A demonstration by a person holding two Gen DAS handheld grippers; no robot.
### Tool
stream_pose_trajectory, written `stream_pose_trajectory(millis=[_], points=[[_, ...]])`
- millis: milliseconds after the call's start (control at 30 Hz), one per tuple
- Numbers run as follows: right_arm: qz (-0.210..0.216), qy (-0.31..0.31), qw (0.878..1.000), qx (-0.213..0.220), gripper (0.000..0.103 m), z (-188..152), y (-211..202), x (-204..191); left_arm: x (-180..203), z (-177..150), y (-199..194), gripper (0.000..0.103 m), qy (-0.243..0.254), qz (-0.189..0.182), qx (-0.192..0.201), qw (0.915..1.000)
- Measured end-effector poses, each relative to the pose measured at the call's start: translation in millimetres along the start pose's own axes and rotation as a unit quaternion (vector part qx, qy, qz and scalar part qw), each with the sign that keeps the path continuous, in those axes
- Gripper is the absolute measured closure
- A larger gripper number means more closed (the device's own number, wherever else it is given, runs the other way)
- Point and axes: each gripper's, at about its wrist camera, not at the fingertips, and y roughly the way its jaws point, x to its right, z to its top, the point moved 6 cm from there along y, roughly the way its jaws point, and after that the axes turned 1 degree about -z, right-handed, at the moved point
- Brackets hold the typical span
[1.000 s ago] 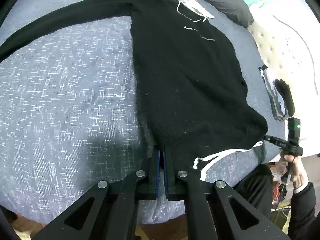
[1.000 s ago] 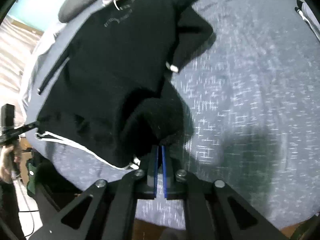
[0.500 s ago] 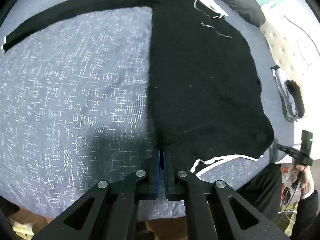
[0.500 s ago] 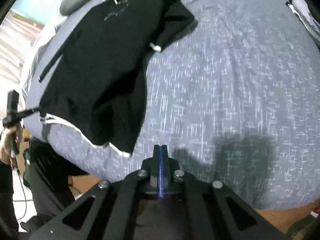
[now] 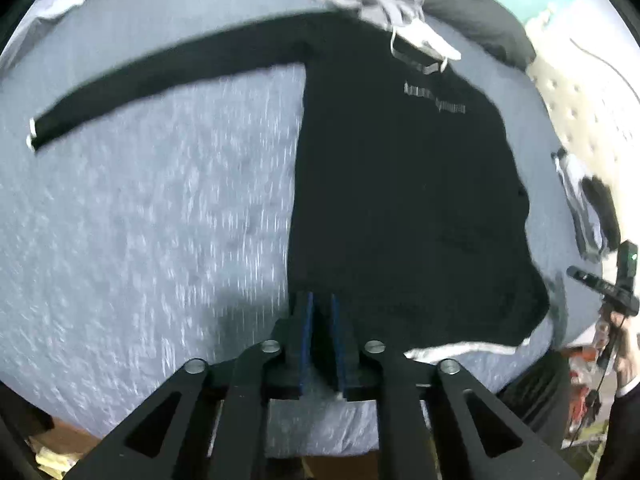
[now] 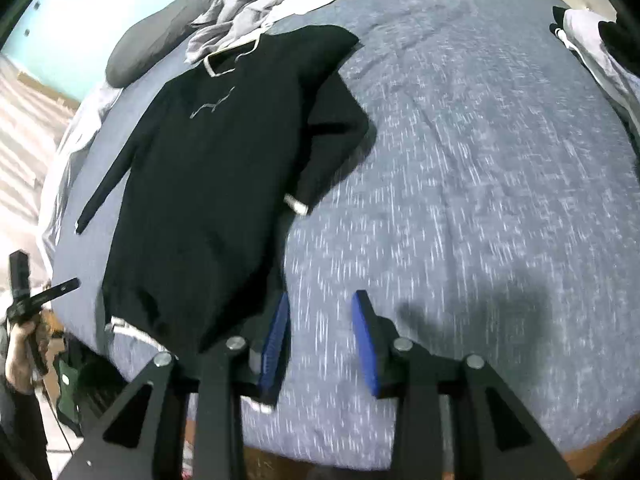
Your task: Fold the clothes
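With the black sweater (image 5: 400,208) lying flat on the grey bed (image 5: 160,220), both grippers have just been opening: the left gripper (image 5: 320,312) stands slightly parted over the hem, the right gripper (image 6: 320,320) spread and empty. One sleeve (image 5: 160,68) stretches out straight, the other sleeve (image 6: 332,132) lies bent. A careless fold could bunch that bent sleeve and leave it lopsided.

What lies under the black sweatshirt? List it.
The black sweatshirt lies flat on the blue-grey speckled bedspread. Its collar end meets a crumpled grey garment. What its body covers cannot be seen.

Pale print on black sweater (image 5: 400,184) chest, too blurred to read.
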Motion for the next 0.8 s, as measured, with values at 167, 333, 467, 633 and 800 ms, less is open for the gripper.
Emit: stream_pose_trajectory(millis=[167, 333, 467, 633, 800], points=[[-0.013, 0.015, 1.000, 0.005, 0.069, 30, 24, 7, 20, 44, -5, 0.079, -0.001, -0.010, 0.037, 0.9993], [-0.020, 0.028, 0.999, 0.012, 0.069, 61, 49, 13, 41, 86, 9, 0.079, -0.003, -0.022, 0.065, 0.9977], [-0.035, 0.028, 0.999, 0.015, 0.067, 85, 67, 19, 56, 110, 30, 0.079, -0.006, -0.041, 0.082, 0.9958], [-0.042, 0.038, 0.998, 0.015, 0.059, 104, 89, 29, 69, 128, 54, 0.079, -0.007, -0.047, 0.103, 0.9935], [-0.050, 0.048, 0.997, 0.014, 0.059, 114, 107, 37, 82, 135, 75, 0.079, -0.011, -0.064, 0.116, 0.9912]])
